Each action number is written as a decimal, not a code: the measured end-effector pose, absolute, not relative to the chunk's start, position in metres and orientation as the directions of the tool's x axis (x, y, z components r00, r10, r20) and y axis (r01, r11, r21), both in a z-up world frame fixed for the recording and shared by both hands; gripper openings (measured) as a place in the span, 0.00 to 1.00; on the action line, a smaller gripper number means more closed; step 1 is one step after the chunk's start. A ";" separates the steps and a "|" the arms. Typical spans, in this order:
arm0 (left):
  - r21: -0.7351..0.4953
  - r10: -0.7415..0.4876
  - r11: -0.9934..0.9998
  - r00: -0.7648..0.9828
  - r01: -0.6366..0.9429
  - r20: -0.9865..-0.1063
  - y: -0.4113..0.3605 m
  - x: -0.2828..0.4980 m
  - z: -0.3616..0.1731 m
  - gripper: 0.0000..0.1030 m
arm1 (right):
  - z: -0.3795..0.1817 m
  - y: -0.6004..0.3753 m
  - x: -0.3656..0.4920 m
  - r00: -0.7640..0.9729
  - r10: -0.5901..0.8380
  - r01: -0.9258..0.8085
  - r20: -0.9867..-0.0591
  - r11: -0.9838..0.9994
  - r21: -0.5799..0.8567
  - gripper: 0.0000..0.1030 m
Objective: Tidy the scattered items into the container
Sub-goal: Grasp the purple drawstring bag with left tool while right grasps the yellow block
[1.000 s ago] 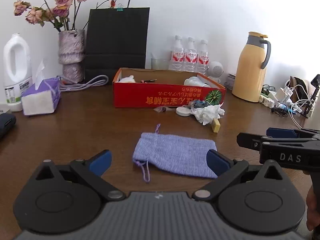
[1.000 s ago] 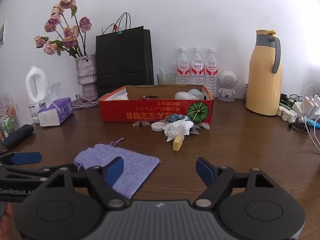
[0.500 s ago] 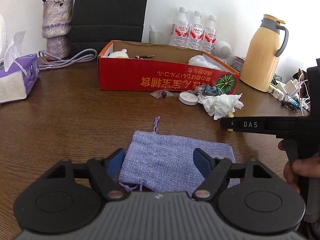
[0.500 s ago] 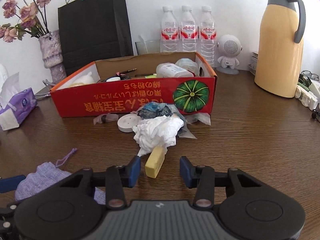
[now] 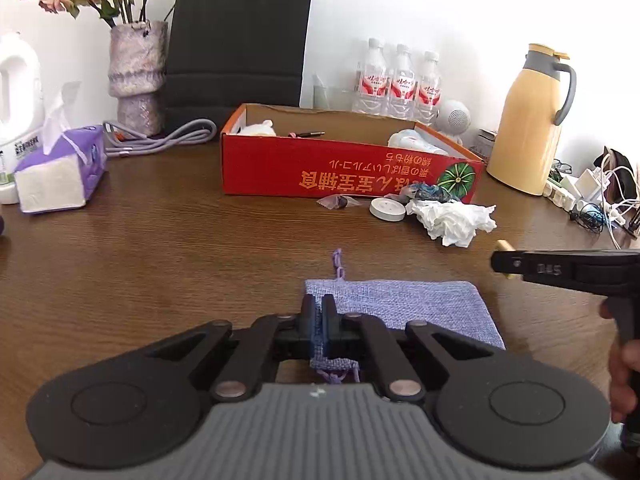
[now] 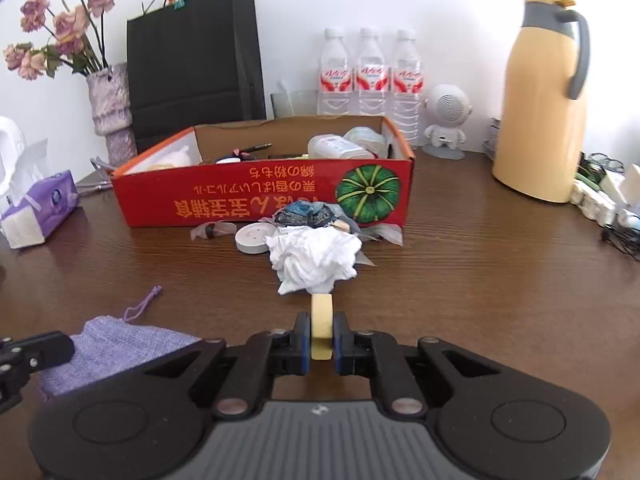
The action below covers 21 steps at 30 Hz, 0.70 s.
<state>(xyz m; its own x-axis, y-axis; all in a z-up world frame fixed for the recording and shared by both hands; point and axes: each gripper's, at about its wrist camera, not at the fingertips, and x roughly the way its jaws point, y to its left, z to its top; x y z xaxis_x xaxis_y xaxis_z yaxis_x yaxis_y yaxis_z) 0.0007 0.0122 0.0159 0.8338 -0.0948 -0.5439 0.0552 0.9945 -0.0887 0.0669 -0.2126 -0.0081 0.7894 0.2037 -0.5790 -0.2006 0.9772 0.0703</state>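
My left gripper (image 5: 319,309) is closing its jaws on the near left edge of a flat lilac drawstring pouch (image 5: 404,307), and the cloth is pinched between the pads. My right gripper (image 6: 321,330) is closing on a small pale yellow block (image 6: 321,314), which the pads press from both sides just in front of a crumpled white tissue (image 6: 316,256). Behind these stands the open red cardboard box (image 6: 240,200) holding a pen, a bottle and other bits. A white round cap (image 6: 254,238) and blue and clear wrappers lie against its front wall.
A yellow thermos jug (image 5: 528,120) and a tangle of chargers and cables (image 5: 592,200) stand at the right. A purple tissue box (image 5: 60,168), a vase of dried roses (image 5: 138,76), a black paper bag (image 5: 236,40) and three water bottles (image 5: 400,80) line the back.
Both grippers moved forward and lower and went from wide open to shut. The left took hold of the pouch's edge; the right swung away from the pouch and took hold of the yellow block.
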 end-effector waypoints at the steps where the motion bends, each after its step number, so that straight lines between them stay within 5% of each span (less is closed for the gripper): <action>1: -0.090 -0.093 0.995 0.838 0.052 -0.538 0.012 -0.005 0.017 0.03 | -0.005 -0.215 0.057 0.793 0.218 -0.208 -0.569 0.974 0.084 0.10; 12: -0.118 -0.153 0.987 0.885 0.112 -0.440 0.013 -0.043 0.051 0.03 | 0.011 -0.229 0.000 0.818 0.223 -0.191 -0.530 0.975 0.117 0.10; 21: -0.142 -0.172 0.983 0.873 0.120 -0.456 0.013 -0.036 0.053 0.03 | 0.000 -0.233 -0.007 0.806 0.235 -0.188 -0.544 0.972 0.142 0.10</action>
<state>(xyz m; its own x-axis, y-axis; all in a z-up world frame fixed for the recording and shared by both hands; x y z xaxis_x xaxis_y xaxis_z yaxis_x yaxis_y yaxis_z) -0.0360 0.0133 0.0529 0.8733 -0.1724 -0.4556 0.1196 0.9825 -0.1424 -0.0070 -0.2331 0.0001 0.8056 0.2351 -0.5439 -0.1875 0.9719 0.1423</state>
